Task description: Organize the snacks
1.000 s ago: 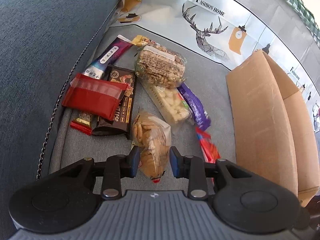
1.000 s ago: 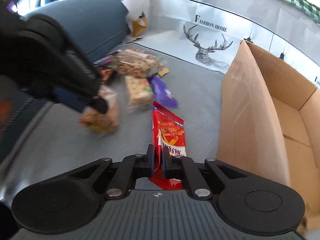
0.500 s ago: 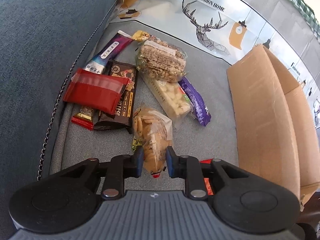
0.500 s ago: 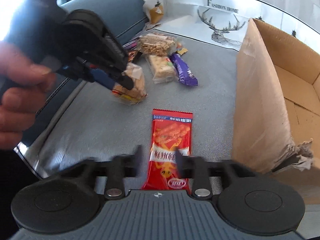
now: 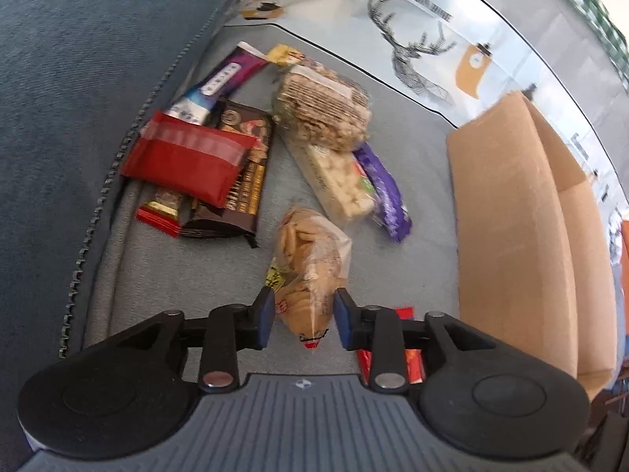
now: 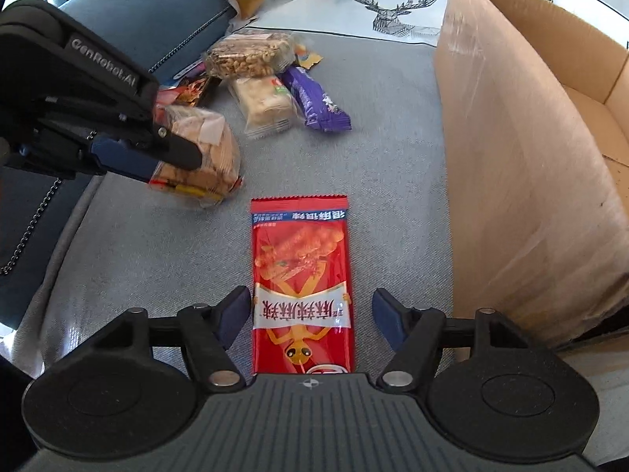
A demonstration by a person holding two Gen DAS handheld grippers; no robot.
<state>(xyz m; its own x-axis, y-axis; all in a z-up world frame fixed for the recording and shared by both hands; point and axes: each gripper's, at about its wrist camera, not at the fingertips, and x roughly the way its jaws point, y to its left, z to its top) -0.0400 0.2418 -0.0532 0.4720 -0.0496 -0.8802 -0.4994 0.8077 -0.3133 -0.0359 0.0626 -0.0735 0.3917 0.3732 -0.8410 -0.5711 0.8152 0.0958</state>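
Now my right hand-held gripper [image 6: 311,316] has let go, fingers apart over the red packet [image 6: 302,287]; my left hand-held gripper [image 5: 302,316] clamps the biscuit bag [image 5: 312,259].

The red snack packet [image 6: 302,287] is glossy plastic film, lying on matt grey woven sofa fabric [image 6: 129,251]. The cardboard box [image 6: 523,149], right of the packet, is plain brown, part taped shiny. The biscuit bag [image 5: 310,263] is clear crinkled plastic; both grippers show matt black plastic bodies.
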